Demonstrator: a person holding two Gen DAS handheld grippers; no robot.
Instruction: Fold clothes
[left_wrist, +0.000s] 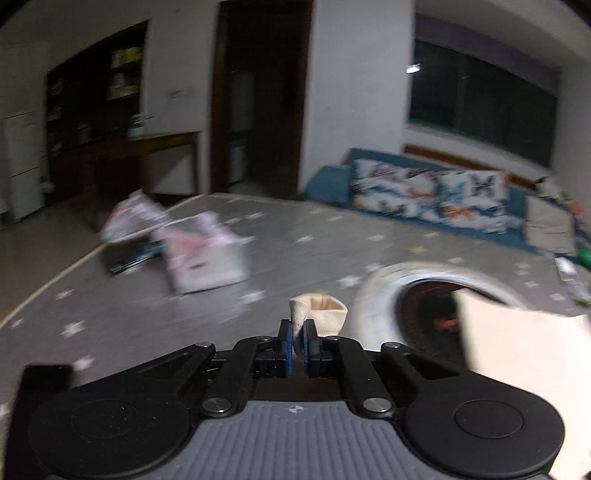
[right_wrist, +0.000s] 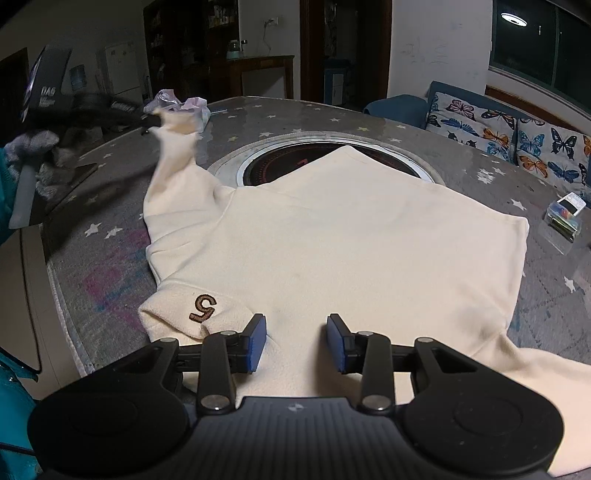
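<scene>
The cream fleece sweatshirt (right_wrist: 332, 240) lies spread on the grey star-patterned surface (right_wrist: 461, 162). The left tool (left_wrist: 297, 338) pinches its lifted sleeve cuff (left_wrist: 321, 312), far left; the right tool (right_wrist: 296, 341) hovers agape. Likely a sleeve fold: carry the cuff across the body.

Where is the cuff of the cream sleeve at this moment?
The sleeve cuff is pinched in the left gripper, lifted above the star-patterned table; in the right wrist view it is at upper left, beside the round burner.

Bare table (right_wrist: 369, 122) beyond the sweater (right_wrist: 332, 240); small box (right_wrist: 565, 216) blocks right edge.
</scene>
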